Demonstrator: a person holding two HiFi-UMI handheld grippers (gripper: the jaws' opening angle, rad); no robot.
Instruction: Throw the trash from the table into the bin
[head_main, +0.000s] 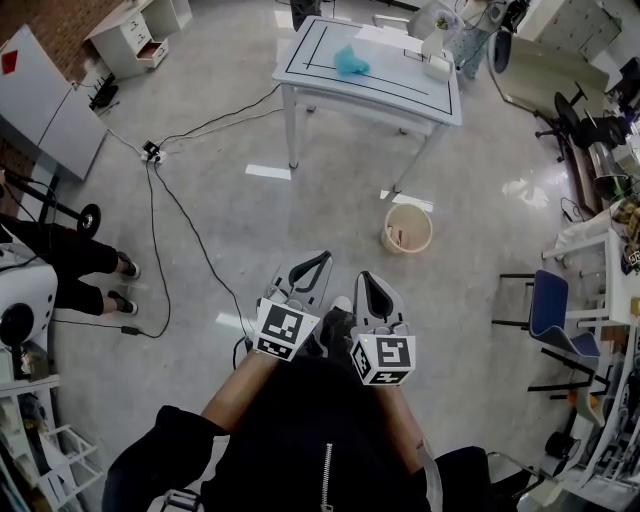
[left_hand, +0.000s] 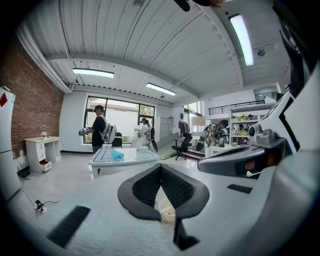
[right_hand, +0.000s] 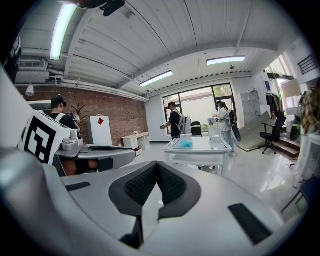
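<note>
While both grippers hung side by side in front of my waist, well short of the table (head_main: 300, 85), neither held anything. Left gripper (left_hand: 161, 169): jaws shut tip to tip, empty. Right gripper (right_hand: 158, 166): same, pads together, nothing between.

Trash: one crumpled blue wad (head_main: 350, 62) on the tabletop, inside the black border line, left of its middle. It lay straight ahead of me and well apart from both sets of fingertips, with open floor between. A lump with no clear long axis, so I judged the approach angle free.

Bearing: in the left gripper view the wad sat left of the jaw line; in the right gripper view, a little right of it. So it lay roughly between my two hands, neither clearly nearer.

Bin (head_main: 407, 228): on the floor between me and the table, off to my right, near the table's right front leg. That favoured the right hand for pick and drop, I judged. I'd need to walk up and open the jaws first.

White items (head_main: 435, 55) stood at the table's far right corner; could not tell whether they were trash.
</note>
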